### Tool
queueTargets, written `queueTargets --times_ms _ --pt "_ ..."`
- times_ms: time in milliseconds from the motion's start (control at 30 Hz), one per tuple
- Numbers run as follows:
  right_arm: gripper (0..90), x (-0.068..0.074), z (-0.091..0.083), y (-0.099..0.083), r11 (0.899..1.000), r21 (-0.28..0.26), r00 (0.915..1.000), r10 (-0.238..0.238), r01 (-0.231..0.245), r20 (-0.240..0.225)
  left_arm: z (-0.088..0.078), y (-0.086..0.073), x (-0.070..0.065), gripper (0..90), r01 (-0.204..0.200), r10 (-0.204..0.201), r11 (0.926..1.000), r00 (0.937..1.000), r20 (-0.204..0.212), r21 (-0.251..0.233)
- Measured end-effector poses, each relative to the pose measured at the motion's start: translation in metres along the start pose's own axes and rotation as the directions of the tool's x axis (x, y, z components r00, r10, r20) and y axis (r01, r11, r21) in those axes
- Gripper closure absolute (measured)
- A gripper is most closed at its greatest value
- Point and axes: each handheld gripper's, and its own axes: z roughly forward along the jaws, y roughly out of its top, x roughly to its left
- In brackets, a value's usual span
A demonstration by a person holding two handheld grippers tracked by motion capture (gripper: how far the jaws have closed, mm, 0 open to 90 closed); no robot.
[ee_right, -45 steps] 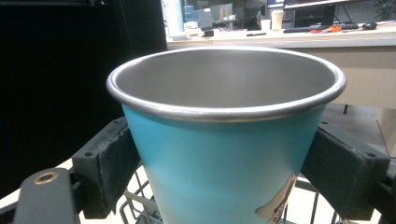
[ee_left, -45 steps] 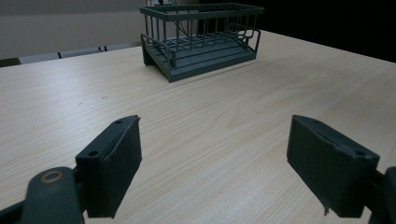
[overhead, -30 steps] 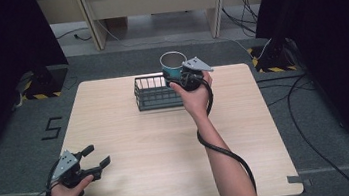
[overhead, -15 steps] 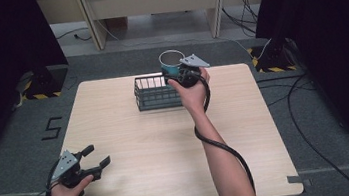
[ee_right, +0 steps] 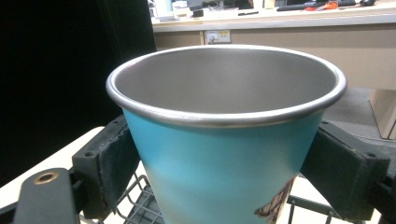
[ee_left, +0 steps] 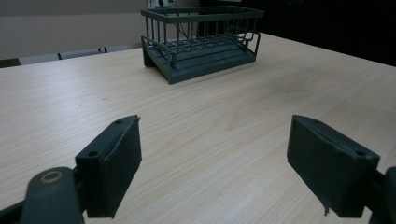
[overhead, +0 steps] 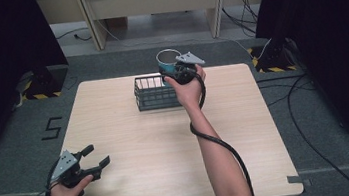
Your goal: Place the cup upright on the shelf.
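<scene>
Cup [ee_right: 224, 154] upright, mouth up, pinched in right claw [ee_right: 224, 163], left claw [ee_left: 215, 172] spread.

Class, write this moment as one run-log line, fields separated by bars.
right hand-held gripper: shut on blue cup, upright, above wire basket | left hand-held gripper: open, empty, near table front-left corner

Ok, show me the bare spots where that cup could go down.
Bare wood runs between the wire rack and the left gripper, and along the table right of the forearm. It is crowded at the far edge, where the right gripper holds the cup above the rack.
</scene>
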Motion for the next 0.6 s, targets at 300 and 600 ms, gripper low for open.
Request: queueTargets --times_ms 300,600 --pt "16.2 0.0 0.008 -0.004 1.0 0.024 0.9999 0.009 -0.01 0.011 0.0 0.0 0.0 17.2 0.003 -0.003 1.0 1.0 0.0 -0.002" --pt "16.2 0.002 0.017 -0.009 0.999 0.049 0.9997 0.003 -0.004 0.023 0.0 0.0 0.001 17.2 0.006 -0.006 1.0 1.0 0.0 -0.005"
